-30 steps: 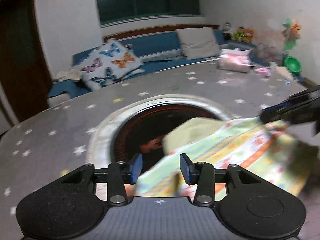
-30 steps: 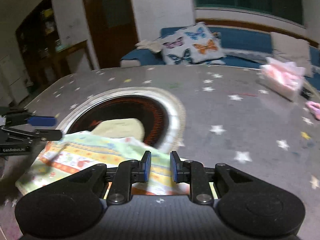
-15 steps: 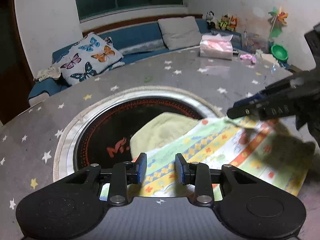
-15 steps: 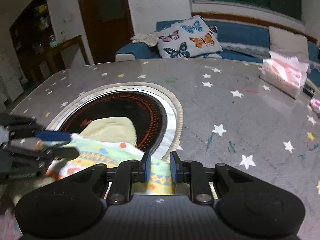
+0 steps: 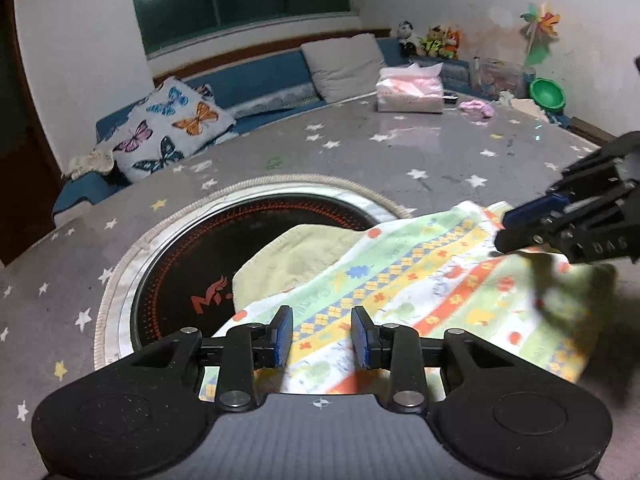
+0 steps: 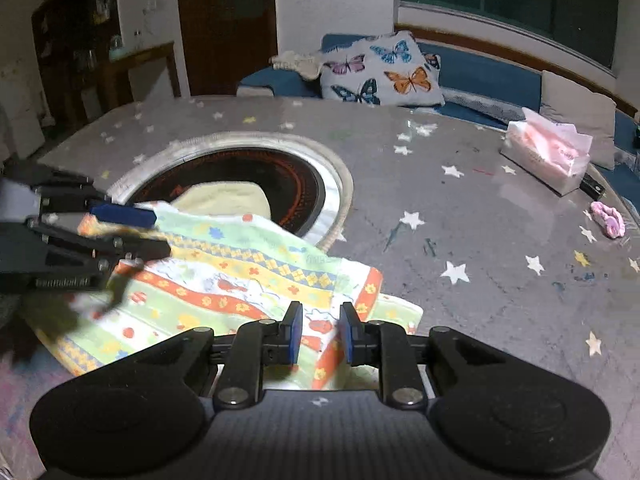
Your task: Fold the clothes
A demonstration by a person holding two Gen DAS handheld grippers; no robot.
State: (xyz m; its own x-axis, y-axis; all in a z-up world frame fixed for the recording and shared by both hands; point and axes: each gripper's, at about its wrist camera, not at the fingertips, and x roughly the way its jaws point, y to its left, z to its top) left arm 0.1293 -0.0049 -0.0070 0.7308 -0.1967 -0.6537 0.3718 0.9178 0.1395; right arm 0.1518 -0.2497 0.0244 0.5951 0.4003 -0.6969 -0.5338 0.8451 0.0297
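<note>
- Cloth (image 5: 420,280), patterned in green, orange and yellow bands, lies on the near part of the tabletop (image 5: 360,152), its far edge draped over a pale yellow piece (image 5: 296,252) resting on the round black inset (image 5: 192,264).
- Left tongs (image 5: 320,338) stand apart with a raised cloth edge between the pads; whether the pads press on it cannot be told.
- Right tongs (image 6: 319,332) are narrowly parted, with a lifted corner fold between them that looks pinched.
- Likely step: carrying the near edge over toward the far side. Both corners should travel together and level, so the fold lands square, and the cloth should stay taut enough not to drag the yellow piece.
- Tabletop is grey with printed stars; a tissue pack (image 6: 548,156) sits far right.
- Beyond, a blue sofa (image 5: 256,80) holds a butterfly cushion (image 5: 172,128) under a dark window.
</note>
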